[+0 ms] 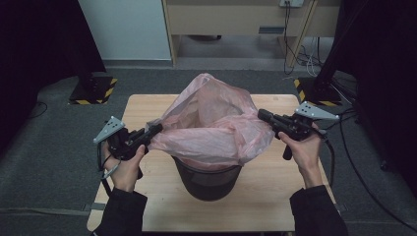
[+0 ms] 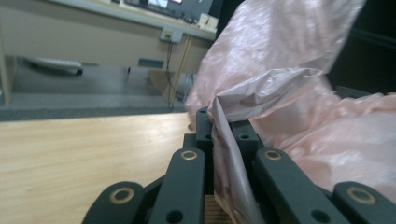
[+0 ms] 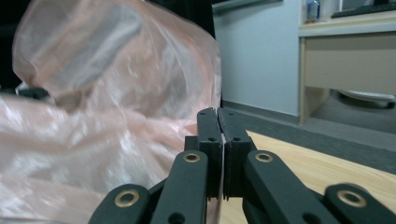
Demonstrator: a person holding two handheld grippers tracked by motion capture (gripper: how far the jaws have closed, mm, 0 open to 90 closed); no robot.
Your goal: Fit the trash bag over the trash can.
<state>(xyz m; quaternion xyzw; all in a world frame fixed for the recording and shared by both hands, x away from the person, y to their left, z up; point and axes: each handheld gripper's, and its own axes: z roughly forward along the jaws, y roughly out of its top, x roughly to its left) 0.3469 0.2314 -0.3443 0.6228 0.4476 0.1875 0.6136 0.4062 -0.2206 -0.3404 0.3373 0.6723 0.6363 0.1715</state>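
A pink plastic bag (image 1: 211, 123) billows over the mouth of a dark round bin (image 1: 209, 179) that stands mid-table. My left gripper (image 1: 158, 128) is shut on the bag's left edge, held by a hand at the table's left side. Seen from the left gripper view, a fold of the bag (image 2: 289, 60) runs down between the closed jaws of the left gripper (image 2: 215, 116). My right gripper (image 1: 260, 114) is shut on the bag's right edge. In the right gripper view, a thin strip of film sits pinched in the right gripper (image 3: 217, 114), with the bag (image 3: 107, 79) puffed up to the left.
The wooden table (image 1: 147, 105) shows bare wood around the bin. Two black stands with yellow-and-black striped bases (image 1: 93, 91) (image 1: 314, 91) flank the table's far corners on grey carpet. A wooden desk (image 1: 246, 19) with hanging cables (image 1: 302, 54) is at the back.
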